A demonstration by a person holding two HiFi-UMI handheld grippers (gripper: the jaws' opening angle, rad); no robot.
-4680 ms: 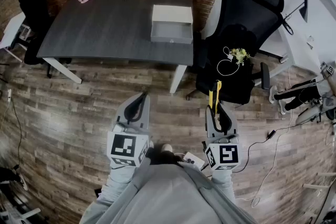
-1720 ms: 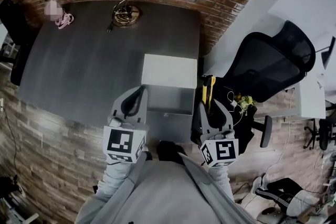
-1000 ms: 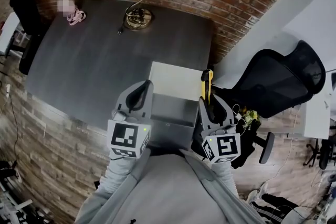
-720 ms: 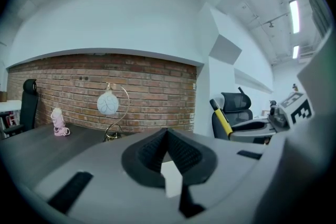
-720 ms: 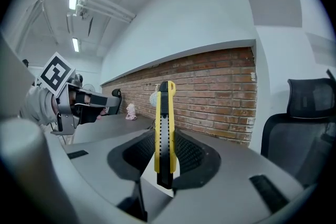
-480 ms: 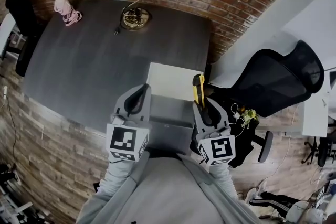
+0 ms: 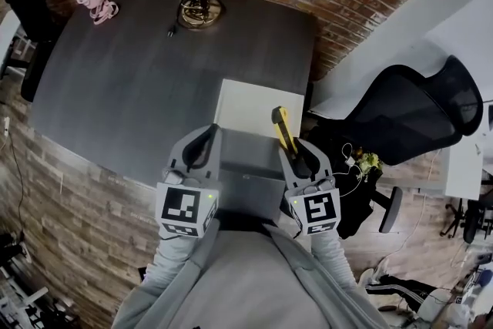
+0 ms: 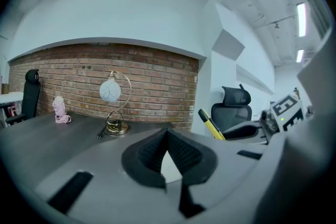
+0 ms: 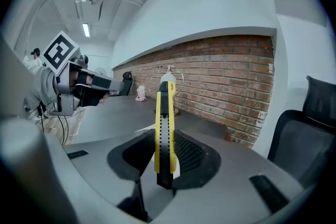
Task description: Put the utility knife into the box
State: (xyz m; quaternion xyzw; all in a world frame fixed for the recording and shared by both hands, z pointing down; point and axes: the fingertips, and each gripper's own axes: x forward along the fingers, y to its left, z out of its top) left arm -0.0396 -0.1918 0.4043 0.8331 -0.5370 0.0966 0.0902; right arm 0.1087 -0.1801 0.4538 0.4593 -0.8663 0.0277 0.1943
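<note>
Now, the carrying step: my right claw (image 7: 295, 156) grips the utility knife (image 7: 280, 127) at frame centre, by the right edge of the box (image 7: 248, 166) on the desk (image 7: 139, 73). Left claw (image 7: 206, 136) closed, empty. Next, I'd lower it inside and let go.

Box (image 7: 245, 159) open from above; its white lid (image 7: 254, 108) bounds the far side. Open table (image 7: 131, 73) surface lies leftward; lamp (image 7: 199, 10) well beyond; office chair (image 7: 412, 112) flanks the right.
</note>
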